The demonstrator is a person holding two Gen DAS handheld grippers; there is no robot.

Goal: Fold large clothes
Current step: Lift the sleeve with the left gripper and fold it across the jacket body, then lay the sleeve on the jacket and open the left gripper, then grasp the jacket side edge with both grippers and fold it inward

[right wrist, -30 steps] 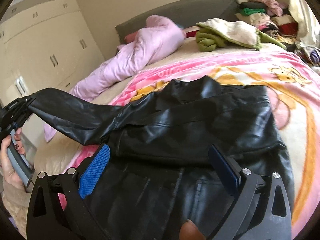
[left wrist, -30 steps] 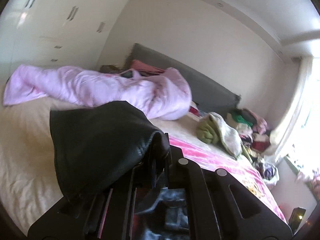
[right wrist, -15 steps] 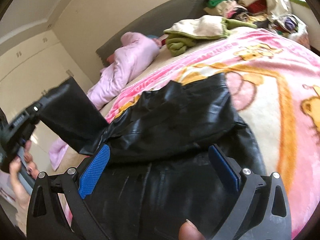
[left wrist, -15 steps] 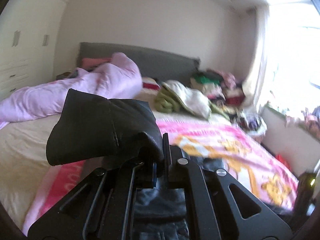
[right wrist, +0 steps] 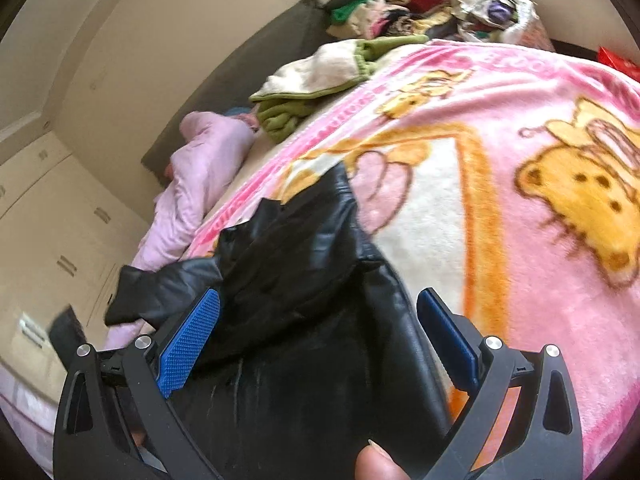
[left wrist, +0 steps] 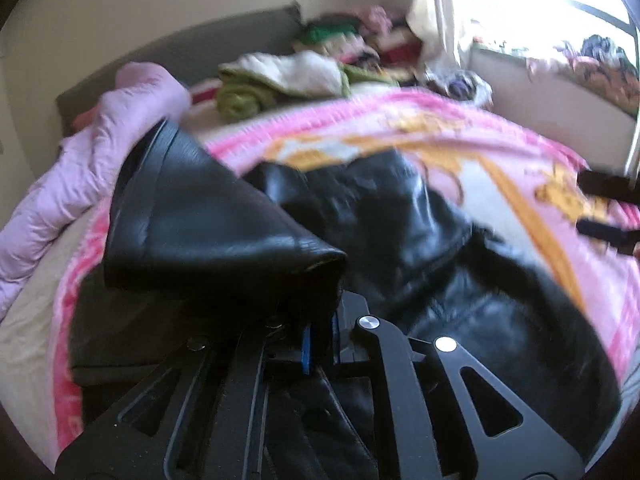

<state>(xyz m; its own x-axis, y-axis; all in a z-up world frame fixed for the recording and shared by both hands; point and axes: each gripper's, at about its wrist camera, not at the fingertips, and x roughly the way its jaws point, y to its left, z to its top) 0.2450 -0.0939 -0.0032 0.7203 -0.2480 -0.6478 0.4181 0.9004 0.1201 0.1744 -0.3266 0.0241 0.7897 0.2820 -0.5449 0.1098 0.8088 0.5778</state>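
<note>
Our left gripper (left wrist: 320,336) is clamped on the cuff of the black leather jacket's sleeve (left wrist: 208,236), held above the jacket body (right wrist: 304,344) that runs lengthwise ahead between our right gripper's (right wrist: 320,344) wide-open, empty fingers on the pink cartoon blanket (right wrist: 520,240).

Blown-out window (left wrist: 532,4) glare, motion blur, perhaps slight, fisheye warping

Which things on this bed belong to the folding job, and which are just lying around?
In the job:
black leather jacket
left hand-held gripper, shut on its sleeve
right hand-held gripper, open

Lying about:
lilac duvet
green and cream garment
clothes pile
pink blanket
</note>
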